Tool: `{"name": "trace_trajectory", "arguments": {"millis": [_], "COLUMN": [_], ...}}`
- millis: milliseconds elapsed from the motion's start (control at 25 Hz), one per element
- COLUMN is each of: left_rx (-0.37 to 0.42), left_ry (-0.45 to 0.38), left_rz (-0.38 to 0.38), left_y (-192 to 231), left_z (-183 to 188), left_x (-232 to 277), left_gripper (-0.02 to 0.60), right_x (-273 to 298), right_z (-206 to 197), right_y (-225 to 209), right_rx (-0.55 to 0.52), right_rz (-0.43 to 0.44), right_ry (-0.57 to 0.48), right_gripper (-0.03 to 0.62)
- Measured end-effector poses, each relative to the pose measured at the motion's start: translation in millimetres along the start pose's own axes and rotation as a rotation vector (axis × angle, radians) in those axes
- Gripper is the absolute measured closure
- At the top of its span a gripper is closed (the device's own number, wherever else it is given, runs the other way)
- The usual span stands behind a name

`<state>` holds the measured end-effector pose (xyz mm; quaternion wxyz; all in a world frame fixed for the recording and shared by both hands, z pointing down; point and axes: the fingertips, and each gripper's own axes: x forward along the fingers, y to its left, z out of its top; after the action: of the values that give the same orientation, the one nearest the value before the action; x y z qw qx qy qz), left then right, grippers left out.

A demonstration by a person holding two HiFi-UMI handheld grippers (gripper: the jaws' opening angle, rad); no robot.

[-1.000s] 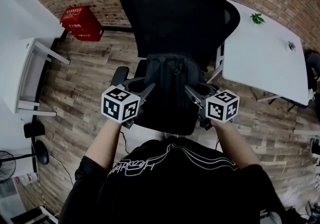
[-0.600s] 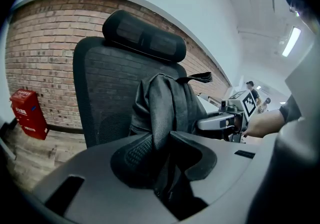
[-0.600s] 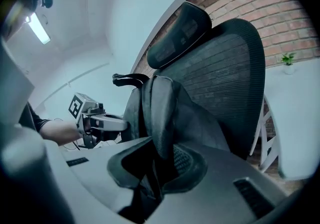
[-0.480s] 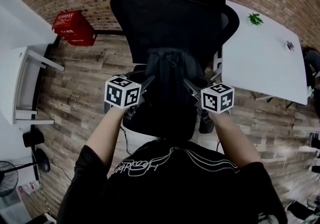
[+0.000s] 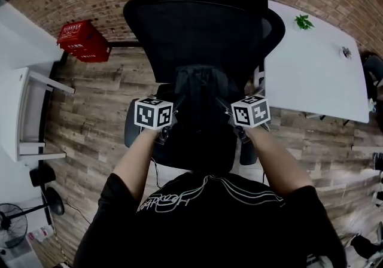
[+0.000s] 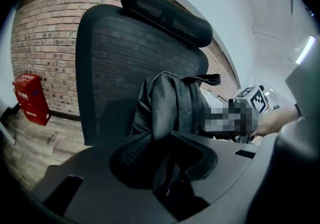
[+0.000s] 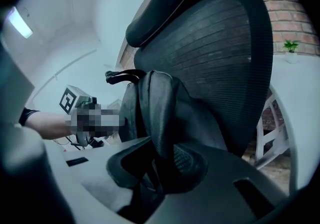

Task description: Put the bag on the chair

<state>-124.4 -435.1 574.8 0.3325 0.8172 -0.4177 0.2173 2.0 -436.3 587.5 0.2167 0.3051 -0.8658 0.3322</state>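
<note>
The left gripper is seen at the left side of the chair, above the seat. Its jaws are closed narrowly on a fold of dark fabric at the left side of the bag. The bag, a black backpack, is held upright between the 2 grippers, just in front of the chair's backrest and over the middle of the seat. Whether its bottom is touching the seat cannot be told, since that part is hidden behind the jaws. At the chair's right side, the right gripper is likewise clamped on a strap or fold of the bag, with only a slim gap left between its jaws. The carrying is judged nearly done. What is left: the bag is to be settled on the seat and released by both grippers.
</note>
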Motion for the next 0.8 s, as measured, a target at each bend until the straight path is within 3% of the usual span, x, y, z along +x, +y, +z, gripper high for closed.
{"name": "trace_trajectory", "arguments": {"millis": [160, 320, 640, 720, 800], "left_rx": [-0.055, -0.102, -0.086, -0.085, -0.077], "left_ry": [0.031, -0.004, -0.017, -0.009, -0.003], "left_rz": [0.035, 0.050, 0.097, 0.106, 0.108], "left_y": [14, 24, 31, 34, 35], "left_z": [-27, -37, -40, -43, -46], "left_x": [18, 24, 29, 28, 28], "left_gripper": [0.451, 0.451, 0.422, 0.393, 0.326], "right_x": [17, 27, 33, 32, 31], "right_z": [-25, -32, -34, -32, -31], "right_y": [-8, -8, -14, -10, -5], "right_rx": [-0.005, -0.003, 0.012, 0.033, 0.042], "right_rz": [-0.009, -0.004, -0.031, -0.019, -0.003], "right_ry": [0.066, 0.071, 0.067, 0.050, 0.033], "right_gripper": [0.536, 0.536, 0.511, 0.478, 0.423]}}
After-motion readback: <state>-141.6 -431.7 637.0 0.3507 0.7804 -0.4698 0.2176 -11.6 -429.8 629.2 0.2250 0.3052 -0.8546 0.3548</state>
